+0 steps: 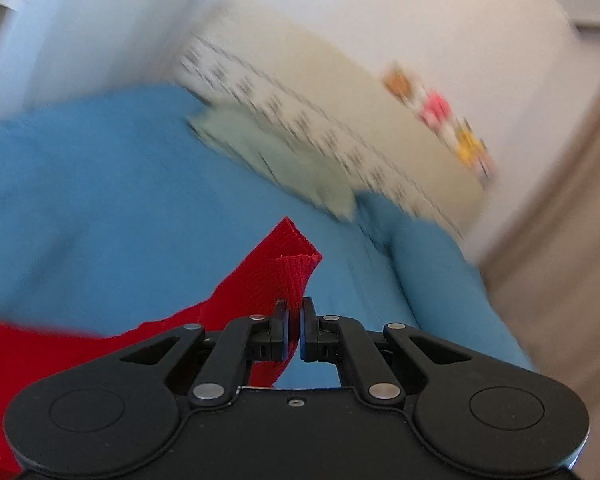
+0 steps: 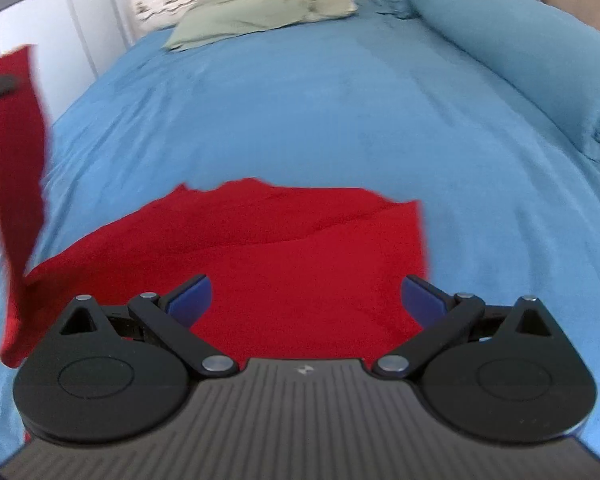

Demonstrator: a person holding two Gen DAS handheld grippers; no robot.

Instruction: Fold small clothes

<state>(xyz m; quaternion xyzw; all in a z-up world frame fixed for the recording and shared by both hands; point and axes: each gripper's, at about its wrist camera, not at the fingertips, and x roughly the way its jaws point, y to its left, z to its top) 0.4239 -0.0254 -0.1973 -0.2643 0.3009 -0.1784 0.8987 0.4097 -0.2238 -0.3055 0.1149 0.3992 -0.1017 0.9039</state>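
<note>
Red garment (image 2: 300,264) on blue bedspread (image 2: 300,100), body lying flat near the bed's front edge, one sleeve lifted off to the left. Left gripper (image 1: 295,316) clamped on the ribbed sleeve cuff; jaws pinched tight with cloth between. Right gripper (image 2: 306,300) above the flat body, jaws wide apart, nothing between them. Knit looks soft, light, limp; likely to sag and drag, not slippery. Best holds: cuffs, hem corners, shoulder seams. Green pillow (image 2: 260,16) well apart at the head.
</note>
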